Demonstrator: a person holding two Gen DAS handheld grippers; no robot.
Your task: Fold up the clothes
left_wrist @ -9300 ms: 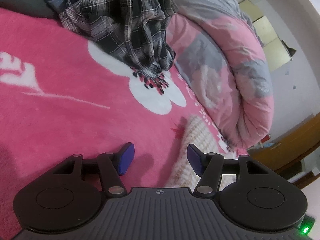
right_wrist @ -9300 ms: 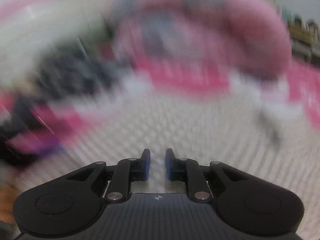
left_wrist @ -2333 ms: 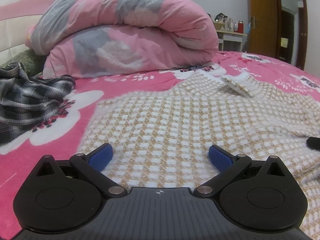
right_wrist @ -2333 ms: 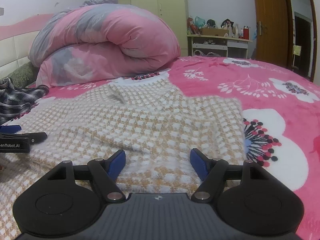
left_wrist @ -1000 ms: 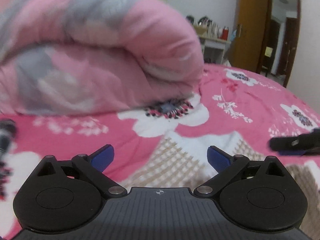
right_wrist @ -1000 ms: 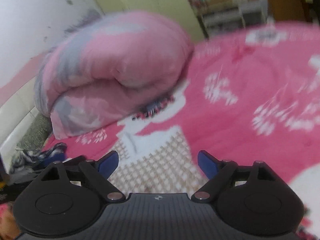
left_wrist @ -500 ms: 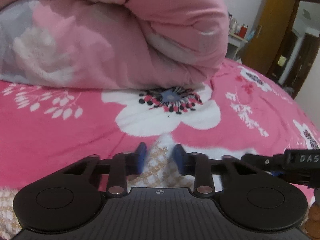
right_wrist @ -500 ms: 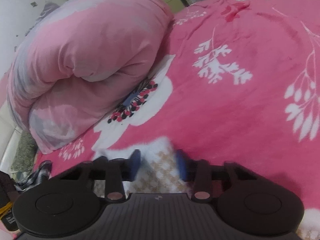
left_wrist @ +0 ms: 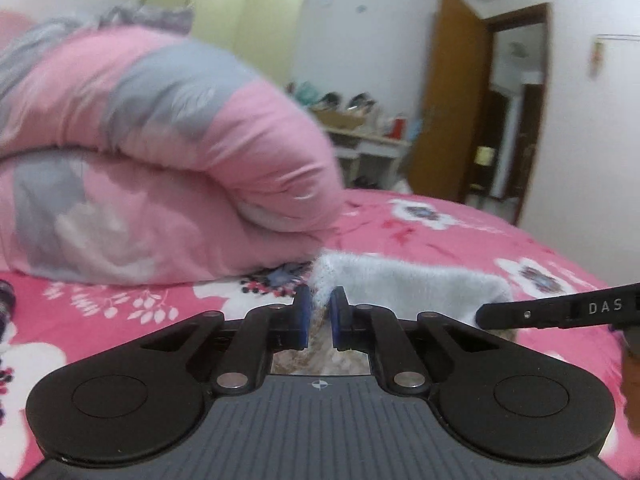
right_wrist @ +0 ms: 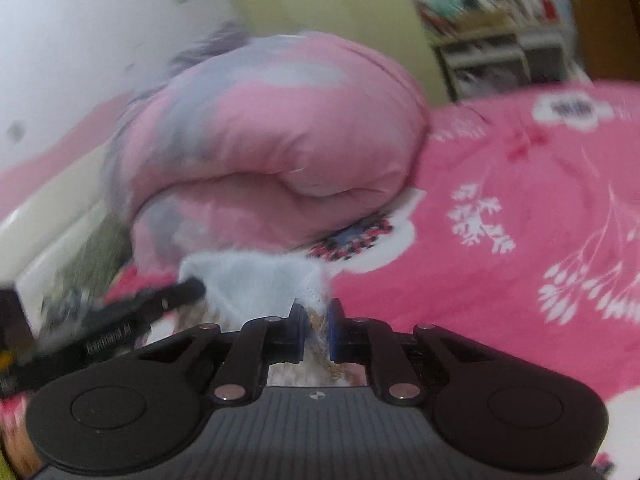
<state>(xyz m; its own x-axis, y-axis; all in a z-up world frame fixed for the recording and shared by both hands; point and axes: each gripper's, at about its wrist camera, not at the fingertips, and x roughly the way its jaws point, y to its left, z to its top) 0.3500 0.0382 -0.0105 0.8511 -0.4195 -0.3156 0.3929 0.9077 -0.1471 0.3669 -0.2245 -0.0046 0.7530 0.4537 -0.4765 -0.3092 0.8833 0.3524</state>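
A fluffy white and tan checked sweater [left_wrist: 404,282] lies on the pink flowered bed, its white edge lifted off the blanket. In the left wrist view my left gripper [left_wrist: 319,306] is shut on one corner of that edge. One black finger of the right gripper [left_wrist: 540,312] reaches in from the right at the other corner. In the blurred right wrist view my right gripper [right_wrist: 316,322] has its jaws closing on the sweater [right_wrist: 248,276], with fabric pinched between the blue pads. The left gripper's finger [right_wrist: 160,304] shows at the left. Most of the sweater is hidden below both grippers.
A rolled pink and grey duvet [left_wrist: 160,160] lies just behind the lifted edge, also seen as the duvet [right_wrist: 280,140]. The pink flowered blanket [left_wrist: 500,240] stretches right. Far off stand a cluttered desk [left_wrist: 368,140], a wooden door [left_wrist: 448,100] and a pale wardrobe [left_wrist: 240,20].
Both grippers went from wide open over the sweater's far edge to closed on it. They have since risen, lifting the white edge off the bed.
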